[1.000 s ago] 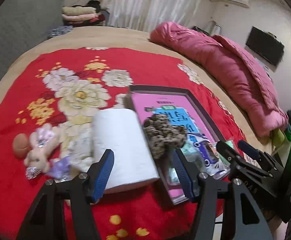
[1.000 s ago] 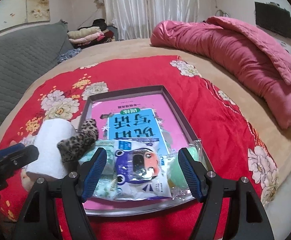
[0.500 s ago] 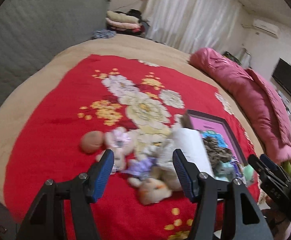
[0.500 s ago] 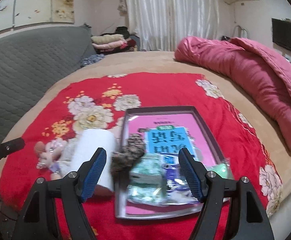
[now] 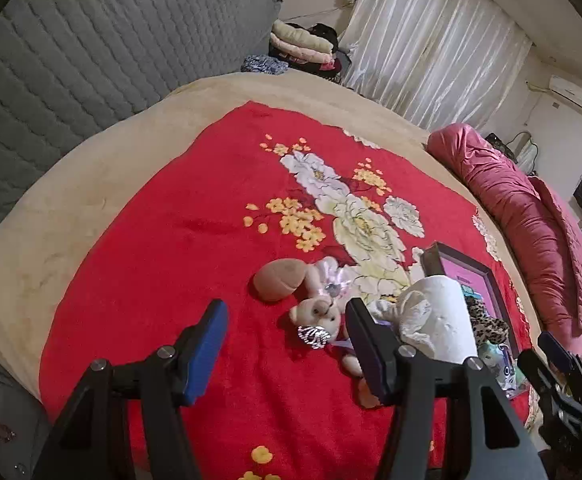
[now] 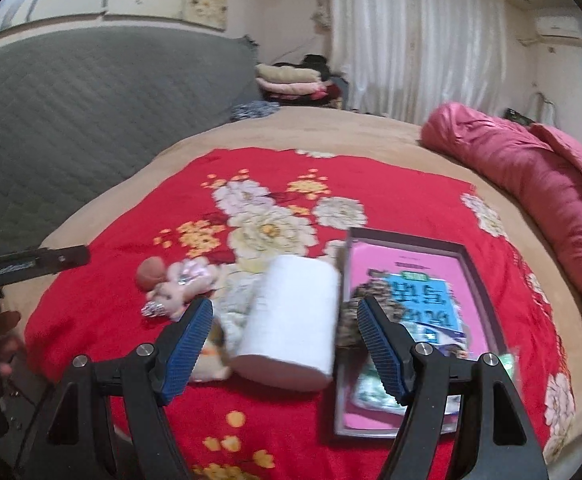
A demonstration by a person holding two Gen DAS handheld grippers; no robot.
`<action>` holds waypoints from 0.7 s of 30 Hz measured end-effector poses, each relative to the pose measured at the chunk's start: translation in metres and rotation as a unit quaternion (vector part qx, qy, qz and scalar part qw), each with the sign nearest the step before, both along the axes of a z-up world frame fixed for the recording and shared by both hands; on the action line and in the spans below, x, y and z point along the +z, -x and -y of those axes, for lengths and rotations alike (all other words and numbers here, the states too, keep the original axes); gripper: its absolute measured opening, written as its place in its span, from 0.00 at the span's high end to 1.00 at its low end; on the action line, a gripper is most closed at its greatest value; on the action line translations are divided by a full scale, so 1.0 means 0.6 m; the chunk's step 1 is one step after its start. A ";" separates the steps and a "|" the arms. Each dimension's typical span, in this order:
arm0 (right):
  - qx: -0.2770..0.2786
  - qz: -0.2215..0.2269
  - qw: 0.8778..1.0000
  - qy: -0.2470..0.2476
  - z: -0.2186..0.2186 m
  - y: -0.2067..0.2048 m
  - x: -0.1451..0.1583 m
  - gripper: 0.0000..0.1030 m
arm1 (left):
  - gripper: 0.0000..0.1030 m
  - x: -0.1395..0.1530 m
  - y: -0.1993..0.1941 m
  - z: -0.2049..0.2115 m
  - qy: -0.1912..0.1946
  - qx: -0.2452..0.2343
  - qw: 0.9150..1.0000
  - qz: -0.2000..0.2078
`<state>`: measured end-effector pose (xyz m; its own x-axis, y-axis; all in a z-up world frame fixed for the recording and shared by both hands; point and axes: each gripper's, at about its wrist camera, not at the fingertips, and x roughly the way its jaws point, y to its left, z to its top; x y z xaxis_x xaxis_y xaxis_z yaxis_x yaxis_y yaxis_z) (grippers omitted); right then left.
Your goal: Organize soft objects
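A white paper roll [image 6: 291, 320] lies on the red floral blanket [image 5: 179, 240], left of a dark tray [image 6: 407, 242] with a pink book. A leopard-print soft item [image 6: 351, 320] rests on the tray's left edge; it also shows in the left wrist view [image 5: 485, 322]. A small pink plush toy [image 5: 319, 304] and a brown round plush [image 5: 279, 280] lie left of the roll [image 5: 435, 320]. My left gripper [image 5: 287, 348] is open and empty, near the plush toy. My right gripper [image 6: 285, 348] is open and empty, in front of the roll.
A rolled pink quilt [image 6: 539, 172] lies along the right side of the bed. A grey quilted headboard [image 5: 71, 80] stands at the left. Folded clothes [image 6: 287, 78] are stacked at the back. Snack packets [image 6: 375, 394] lie in the tray's near end.
Both grippers have pulled back and swung left. The left view now centres on the plush toys, the right view on the paper roll instead of the tray. Both stay open.
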<state>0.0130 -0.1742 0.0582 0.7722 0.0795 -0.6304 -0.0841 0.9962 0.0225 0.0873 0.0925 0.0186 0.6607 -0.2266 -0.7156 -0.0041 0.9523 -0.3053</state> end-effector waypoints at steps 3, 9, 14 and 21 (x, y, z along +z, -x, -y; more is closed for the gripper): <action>0.030 -0.006 1.000 -0.003 -0.027 0.001 -0.007 0.26 | 0.41 -0.013 -0.001 -0.004 0.006 -0.005 1.000 -0.007; 0.100 -0.027 0.995 -0.011 -0.082 -0.001 -0.029 0.26 | 0.41 -0.039 -0.009 0.013 0.011 -0.030 0.999 -0.024; 0.133 -0.051 0.990 -0.011 -0.112 -0.006 -0.057 0.26 | 0.41 -0.058 -0.016 0.032 0.013 -0.051 0.998 -0.034; 0.155 -0.088 0.984 -0.018 -0.130 -0.022 -0.101 0.26 | 0.41 -0.086 -0.043 0.061 0.011 -0.072 0.996 -0.050</action>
